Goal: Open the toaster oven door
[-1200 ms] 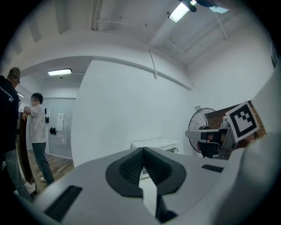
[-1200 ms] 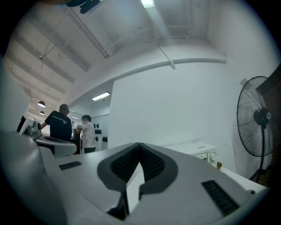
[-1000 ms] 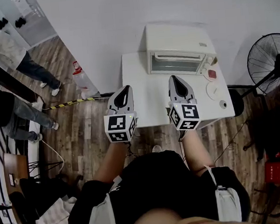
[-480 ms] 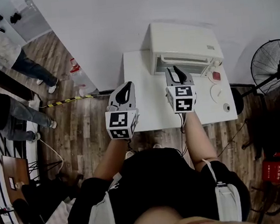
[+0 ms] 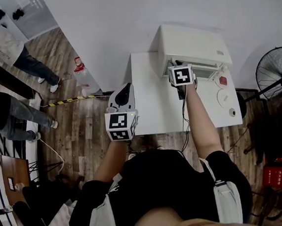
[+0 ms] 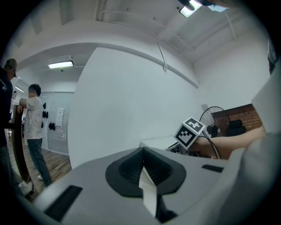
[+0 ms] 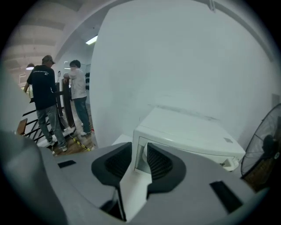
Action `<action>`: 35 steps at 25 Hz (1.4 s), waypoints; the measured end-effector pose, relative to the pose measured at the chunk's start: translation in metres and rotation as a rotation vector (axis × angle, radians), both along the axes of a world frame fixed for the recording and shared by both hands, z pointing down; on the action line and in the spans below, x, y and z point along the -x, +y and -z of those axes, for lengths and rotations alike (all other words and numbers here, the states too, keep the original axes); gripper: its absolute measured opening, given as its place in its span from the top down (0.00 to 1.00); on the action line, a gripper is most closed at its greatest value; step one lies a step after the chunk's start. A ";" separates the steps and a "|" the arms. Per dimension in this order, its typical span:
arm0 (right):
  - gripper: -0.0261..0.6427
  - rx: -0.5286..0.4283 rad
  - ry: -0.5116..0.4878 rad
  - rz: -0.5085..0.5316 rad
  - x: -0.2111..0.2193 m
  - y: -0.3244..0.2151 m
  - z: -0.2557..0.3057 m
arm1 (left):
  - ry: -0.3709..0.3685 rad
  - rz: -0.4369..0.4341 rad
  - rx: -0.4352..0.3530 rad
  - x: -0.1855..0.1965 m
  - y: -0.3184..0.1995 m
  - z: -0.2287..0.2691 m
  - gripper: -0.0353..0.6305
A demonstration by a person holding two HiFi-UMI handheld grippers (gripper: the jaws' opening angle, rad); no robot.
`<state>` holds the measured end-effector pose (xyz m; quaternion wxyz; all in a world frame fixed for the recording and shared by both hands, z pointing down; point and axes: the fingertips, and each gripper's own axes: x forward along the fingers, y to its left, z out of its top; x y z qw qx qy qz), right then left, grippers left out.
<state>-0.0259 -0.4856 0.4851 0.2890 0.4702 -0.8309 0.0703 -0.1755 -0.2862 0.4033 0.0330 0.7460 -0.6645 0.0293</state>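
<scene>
Reaching forward is the one real change. Over the last second the right arm has stretched across the table [image 5: 155,108], while the left gripper [image 5: 124,92] has barely shifted.

- The left gripper sits nearest the body, off the table's left edge over the floor. Its jaws are pressed together on nothing, and it is well apart from the task.
- The right gripper [image 7: 139,156] was mid-table a second ago. Now its marker cube [image 5: 181,75] is right at the front of the toaster oven [image 5: 193,40], toward the left end of the door [image 5: 204,69].
- Its jaws stand apart with a narrow gap, and its own view looks through that gap at the oven's front left corner. Nothing looks clamped yet. Whether the pads already touch the handle can't be told.
- The toaster oven is at the back of the table against the wall, and the door looks still shut.
- A red thing [image 5: 223,80] and a white disc [image 5: 223,97] lie on the table right of the arm, clear of it. The fan [image 5: 276,72] stands further right on the floor.

Read: the approach is essentially done, and the grasp is the step in hand. Next, the jaws need to close on the handle, then pull down and toward the body. The risk is the oven sliding forward while the left gripper is idle.
</scene>
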 end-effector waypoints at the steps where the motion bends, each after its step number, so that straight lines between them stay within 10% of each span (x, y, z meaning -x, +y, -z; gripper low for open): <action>1: 0.79 0.003 0.009 -0.011 0.000 -0.006 -0.004 | 0.000 0.004 0.002 0.004 0.001 -0.001 0.93; 14: 0.85 0.075 0.287 -0.040 0.002 -0.028 -0.039 | 0.025 0.005 0.032 0.022 -0.003 -0.013 0.93; 35: 0.86 0.101 0.097 -0.198 -0.028 0.106 -0.121 | 0.004 -0.142 0.073 0.000 0.019 -0.026 0.93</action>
